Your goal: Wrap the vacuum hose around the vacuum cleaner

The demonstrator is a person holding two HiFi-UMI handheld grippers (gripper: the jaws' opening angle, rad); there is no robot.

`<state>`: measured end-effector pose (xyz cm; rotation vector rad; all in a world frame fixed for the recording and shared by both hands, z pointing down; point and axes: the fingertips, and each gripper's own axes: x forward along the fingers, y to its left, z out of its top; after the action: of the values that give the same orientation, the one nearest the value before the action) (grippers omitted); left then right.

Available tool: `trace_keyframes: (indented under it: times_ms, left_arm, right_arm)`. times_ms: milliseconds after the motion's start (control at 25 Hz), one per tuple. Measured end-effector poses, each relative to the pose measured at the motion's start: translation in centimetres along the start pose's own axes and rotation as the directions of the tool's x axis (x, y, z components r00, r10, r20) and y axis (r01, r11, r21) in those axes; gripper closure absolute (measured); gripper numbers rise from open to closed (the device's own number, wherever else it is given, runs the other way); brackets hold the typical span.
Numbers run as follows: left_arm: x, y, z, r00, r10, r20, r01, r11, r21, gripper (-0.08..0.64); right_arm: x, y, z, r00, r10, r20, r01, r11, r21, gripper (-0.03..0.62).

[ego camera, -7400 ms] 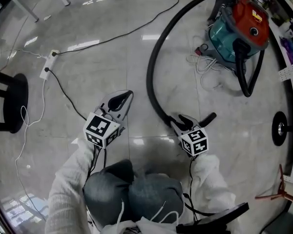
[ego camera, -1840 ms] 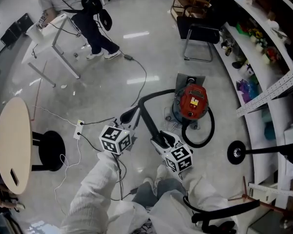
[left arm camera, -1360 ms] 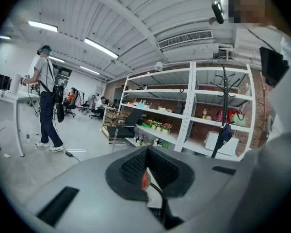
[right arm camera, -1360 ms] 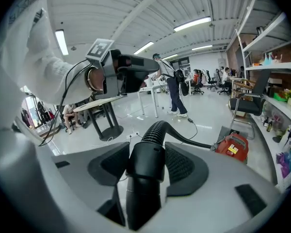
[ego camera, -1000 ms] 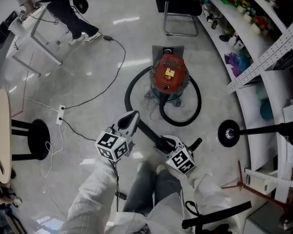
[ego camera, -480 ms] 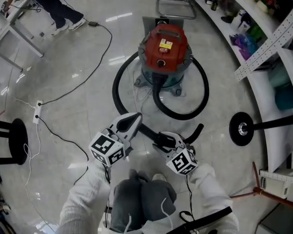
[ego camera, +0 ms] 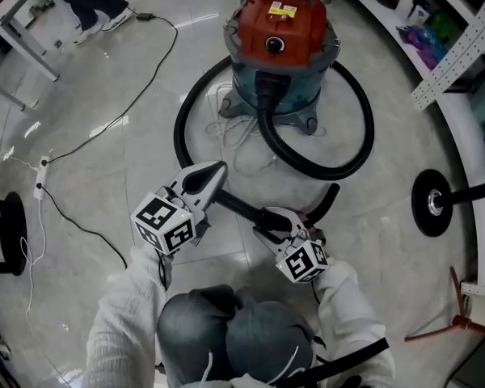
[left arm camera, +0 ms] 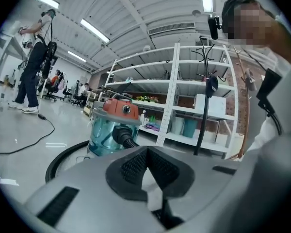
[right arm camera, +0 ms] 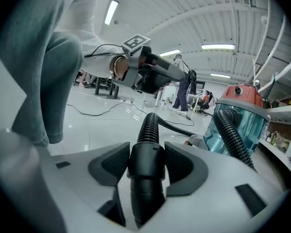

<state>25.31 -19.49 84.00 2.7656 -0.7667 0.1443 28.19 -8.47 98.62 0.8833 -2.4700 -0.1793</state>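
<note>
- The black ribbed hose [ego camera: 180, 128] leaves the front port of the vacuum [ego camera: 279, 31] and lies on the pale floor [ego camera: 105, 71], curving round both sides of the base.
- The vacuum, red-lidded over a teal tank, stands upright just ahead of us.
- Our right gripper [right arm camera: 146, 164] is clamped on the hose's smooth black cuff [right arm camera: 146, 178], with the ribbed length running on ahead of the jaws; in the head view the hose's end pokes out to the right of this gripper [ego camera: 268, 217].
- Our left gripper [left arm camera: 146, 152] has its jaws closed on nothing, and hangs above the hose in the head view [ego camera: 214, 170].
- A loose white cord [ego camera: 238, 128] lies against the vacuum's base.
</note>
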Motion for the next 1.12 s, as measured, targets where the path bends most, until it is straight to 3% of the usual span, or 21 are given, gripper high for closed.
trace_keyframes:
  times_ms: [240, 640, 840, 1120]
  left_arm:
    - [-0.4, 2.4, -3.8, 0.998, 0.031, -0.05, -0.032, 0.999, -0.011, 0.558]
    - [-0.1, 4.8, -8.4, 0.993, 0.078, -0.084, -0.081, 0.996, -0.037, 0.558]
    - [0.1, 6.2, -10.1, 0.991, 0.089, -0.101, -0.096, 0.993, -0.067, 0.558]
    - [0.6, 7.3, -11.1, 0.99, 0.087, -0.11, -0.096, 0.992, -0.08, 0.558]
  right_arm:
    - [1.9, -2.7, -4.1, 0.999, 0.005, -0.036, -0.004, 0.999, 0.035, 0.359]
    - [5.9, -4.3, -10.0, 0.988, 0.068, -0.137, -0.072, 0.997, -0.02, 0.359]
    - [7.2, -4.0, -12.7, 0.97, 0.116, -0.212, -0.133, 0.989, -0.068, 0.357]
    - [7.8, -3.0, -15.6, 0.941, 0.173, -0.292, -0.198, 0.978, -0.059, 0.357]
